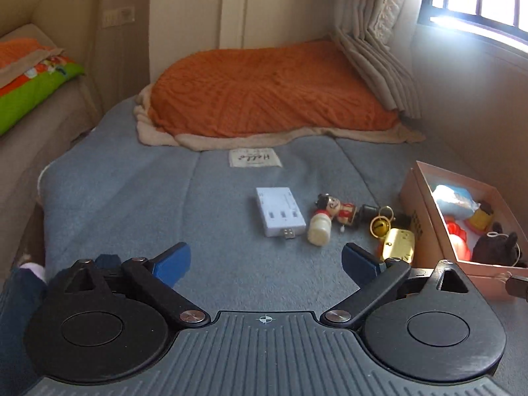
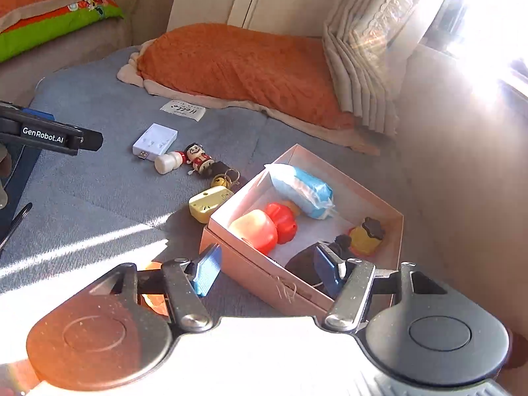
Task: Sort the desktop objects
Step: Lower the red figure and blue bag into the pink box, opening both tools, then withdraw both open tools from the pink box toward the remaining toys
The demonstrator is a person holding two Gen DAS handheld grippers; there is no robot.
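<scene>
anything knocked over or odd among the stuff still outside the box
The small red-and-black figurine lies on its side on the blue blanket, touching a toppled cream bottle. Nothing looks spilled or broken. The pink cardboard box sits askew to the row.

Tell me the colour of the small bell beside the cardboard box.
Gold bell, seen best in the left wrist view.

Both grippers look alike — the left gripper point(image 1: 265, 262) and the right gripper point(image 2: 265, 272) have blue ribbed pads on black linkage arms with silver screws, round black discs, and a ribbed grey body — white "GenRobot.AI" lettering along the side.
</scene>
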